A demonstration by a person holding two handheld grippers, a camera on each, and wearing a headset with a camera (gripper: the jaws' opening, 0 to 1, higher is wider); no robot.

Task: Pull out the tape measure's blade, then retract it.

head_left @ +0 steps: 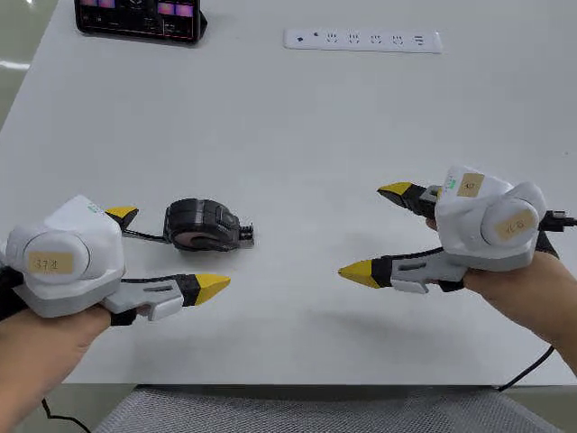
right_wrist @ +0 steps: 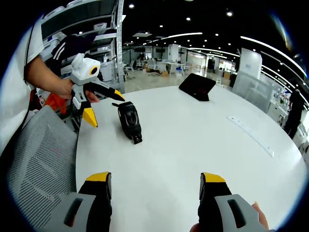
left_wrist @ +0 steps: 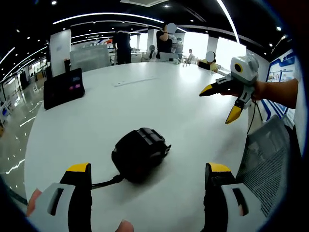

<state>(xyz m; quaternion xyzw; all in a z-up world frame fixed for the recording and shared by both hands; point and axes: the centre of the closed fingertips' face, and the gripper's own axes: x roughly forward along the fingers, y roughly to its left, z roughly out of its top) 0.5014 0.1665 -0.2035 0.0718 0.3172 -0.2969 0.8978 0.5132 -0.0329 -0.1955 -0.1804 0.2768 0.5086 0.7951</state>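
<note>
Black tape measure [head_left: 203,225] lay near tabletop [head_left: 297,117] front-left edge, between left gripper's [head_left: 169,250] spread fingers, ungripped; right gripper [head_left: 372,230] fingers also spread.

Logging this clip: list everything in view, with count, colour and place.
table: one, white, holds everything below
tape measure: one, black, on the table near its left front, between the left claw's open jaws but not gripped
power strip: one, white, flat at the far edge, right of centre
tablet: one, dark with a lit screen, propped at the far left
mesh chair: one, grey, at the table's near edge
left claw: one, white body with yellow-tipped black jaws, open, low over the table around the tape measure
right claw: one, same colours, open, at the right, apart from the tape measure
hands: two, each holding a claw
</note>
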